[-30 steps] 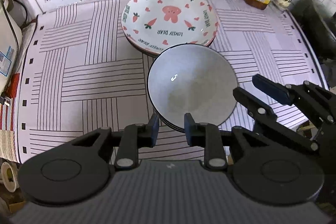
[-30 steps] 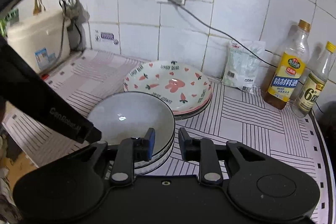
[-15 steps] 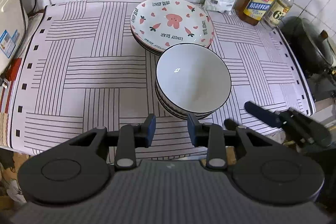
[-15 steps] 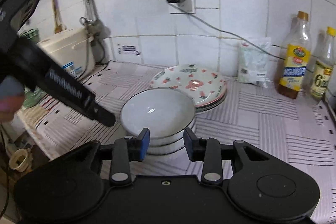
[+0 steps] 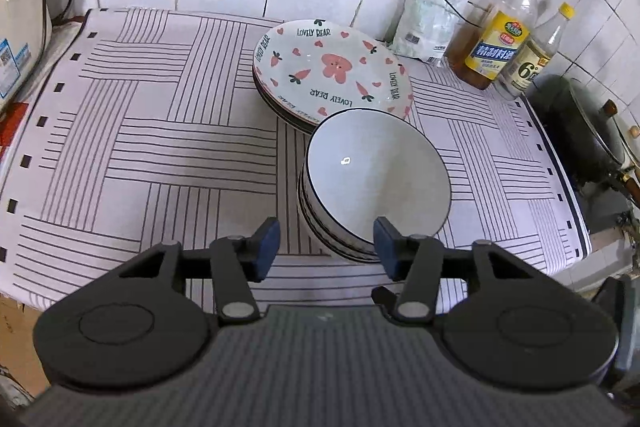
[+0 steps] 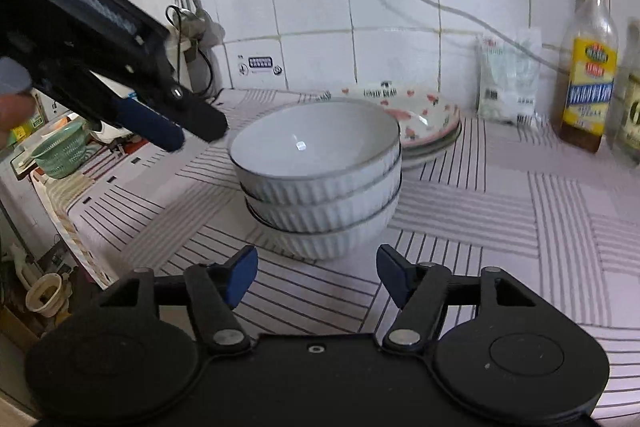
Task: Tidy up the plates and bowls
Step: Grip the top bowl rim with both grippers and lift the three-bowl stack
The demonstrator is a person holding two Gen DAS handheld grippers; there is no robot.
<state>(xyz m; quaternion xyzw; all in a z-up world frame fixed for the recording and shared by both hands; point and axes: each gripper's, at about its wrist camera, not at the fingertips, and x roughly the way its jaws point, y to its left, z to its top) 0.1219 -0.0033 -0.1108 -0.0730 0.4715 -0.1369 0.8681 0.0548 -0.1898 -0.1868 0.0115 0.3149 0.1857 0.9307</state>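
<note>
Bowls (image 6: 320, 183) stacked three high, white and ribbed, directly ahead of the right gripper (image 6: 316, 273) and just beyond its tips, on the striped cloth (image 5: 160, 147). Same stack ahead and slightly right of the left gripper (image 5: 326, 247), near rim partly behind its right finger. Carrot-print plates (image 5: 332, 71) piled farther out, behind the bowls and touching or nearly touching them. Both pairs of jaws just opened further: left about half apart, right wider. Nothing held, nothing between the pads.

Step in hand, by judgement: approach to the bowl stack for a grasp.
- Best done with one pad inside and one outside the top rim, or with the two grippers set on opposite sides of the stack.
- Jaws widened enough for the ribbed wall before closing in.
- Lift kept level, given loosely nested bowls and the plate pile close behind.

Hidden or unclear:
- Number of plates not countable; only rim edges visible.
- Contact between bowls and plates not settled from either view.
- Foot of the stack covered in the left view.
- Right gripper not clearly made out in the left view.
- Bottles (image 5: 496, 43) far right blurred and cut off in the right view.
</note>
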